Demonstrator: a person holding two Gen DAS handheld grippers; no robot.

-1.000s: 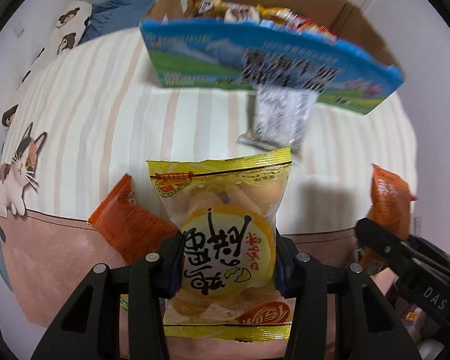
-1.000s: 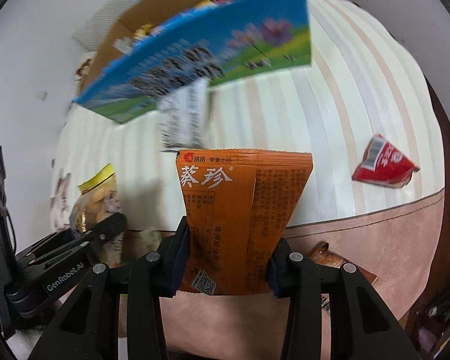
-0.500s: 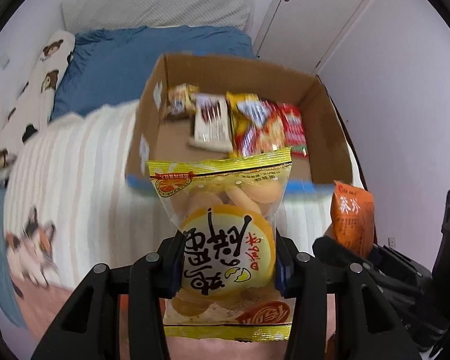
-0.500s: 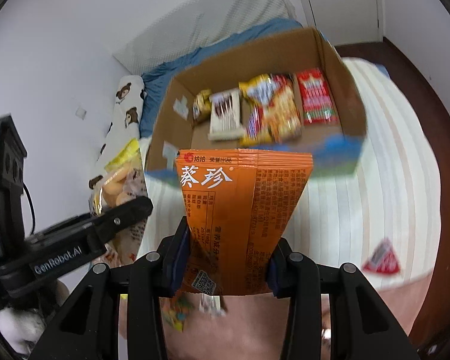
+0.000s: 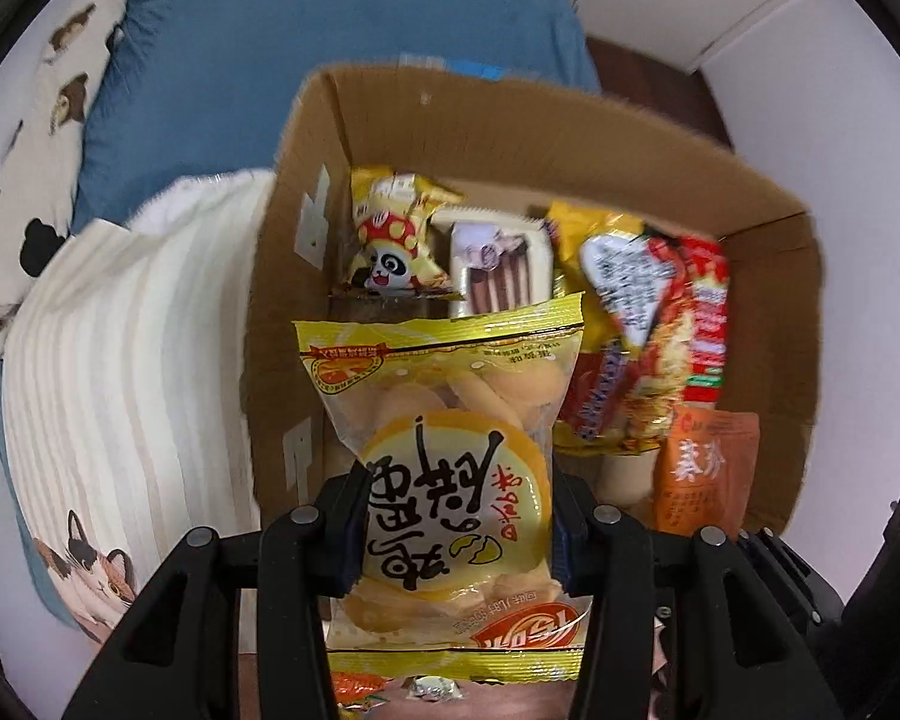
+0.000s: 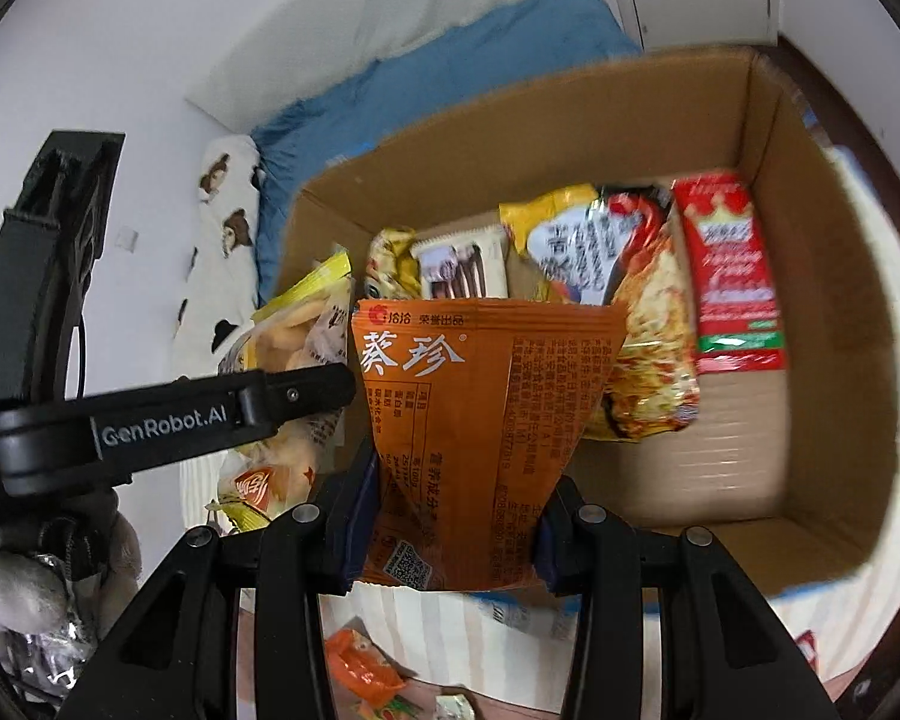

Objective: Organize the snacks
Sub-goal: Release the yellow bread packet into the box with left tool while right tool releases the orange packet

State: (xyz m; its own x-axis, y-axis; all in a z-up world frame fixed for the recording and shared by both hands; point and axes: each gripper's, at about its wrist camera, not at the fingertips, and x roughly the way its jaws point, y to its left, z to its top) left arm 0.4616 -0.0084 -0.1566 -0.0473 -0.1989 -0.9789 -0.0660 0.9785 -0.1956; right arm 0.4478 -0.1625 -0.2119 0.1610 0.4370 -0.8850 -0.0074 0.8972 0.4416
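My left gripper (image 5: pixel 456 531) is shut on a yellow bag of egg biscuits (image 5: pixel 450 450), which hangs over the left part of an open cardboard box (image 5: pixel 306 192). My right gripper (image 6: pixel 447 531) is shut on an orange sunflower-seed packet (image 6: pixel 480 414) over the same cardboard box (image 6: pixel 822 276). In the left wrist view that orange packet (image 5: pixel 705 468) shows at the lower right. Seen from the right wrist, the yellow bag (image 6: pixel 294 330) and the left gripper's finger (image 6: pixel 210 414) sit at the left. Several snack packs lie in the box, among them a red pack (image 6: pixel 732 270) and a panda pack (image 5: pixel 396 234).
The box rests on a striped cream blanket (image 5: pixel 126 348) with a cat print. A blue pillow (image 5: pixel 306 30) lies behind it. Small loose snacks, one orange (image 6: pixel 363 669), lie on the blanket below the box's near wall. A white wall and a door stand at the right.
Both grippers have carried their packets forward from the blanket's near edge to over the open box. The box's inside and its snack packs now fill the view.
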